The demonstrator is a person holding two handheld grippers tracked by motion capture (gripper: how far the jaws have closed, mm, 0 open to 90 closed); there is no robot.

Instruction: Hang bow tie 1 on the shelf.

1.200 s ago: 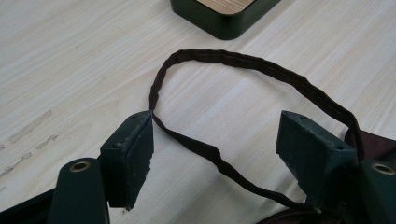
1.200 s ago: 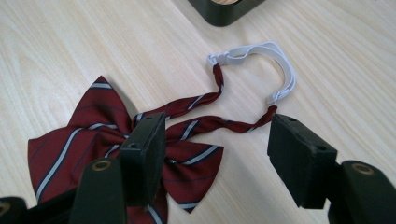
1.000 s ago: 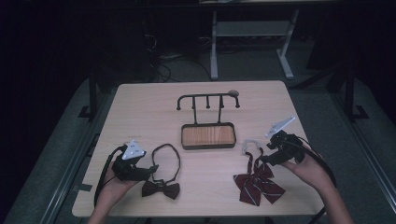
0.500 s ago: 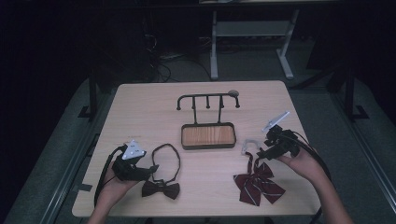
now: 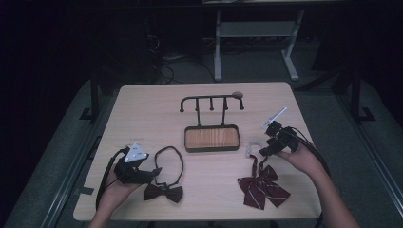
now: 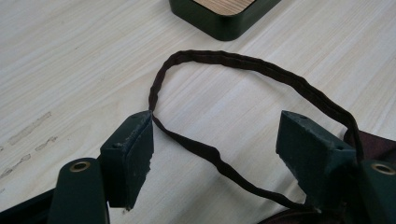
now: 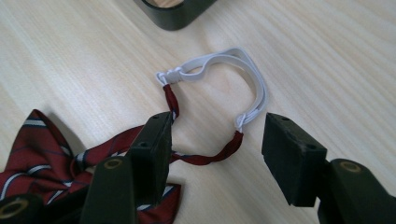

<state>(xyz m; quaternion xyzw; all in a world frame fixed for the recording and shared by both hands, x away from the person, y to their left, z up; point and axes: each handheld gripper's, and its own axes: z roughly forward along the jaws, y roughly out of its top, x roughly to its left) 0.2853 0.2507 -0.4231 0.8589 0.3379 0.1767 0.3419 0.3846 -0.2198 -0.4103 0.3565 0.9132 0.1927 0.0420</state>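
Striped red bow tie (image 5: 262,186) lies lower right of the frame on the counter (image 5: 157,102); its white elastic loop (image 7: 233,70) sits ahead of the right gripper (image 7: 215,140), fingers apart and just been closing, strap between them, unpressed. Judged step: reaching to grasp; next, close on the strap. Left gripper (image 6: 219,144) fingers apart over the brown bow tie's (image 5: 164,192) strap, hand low
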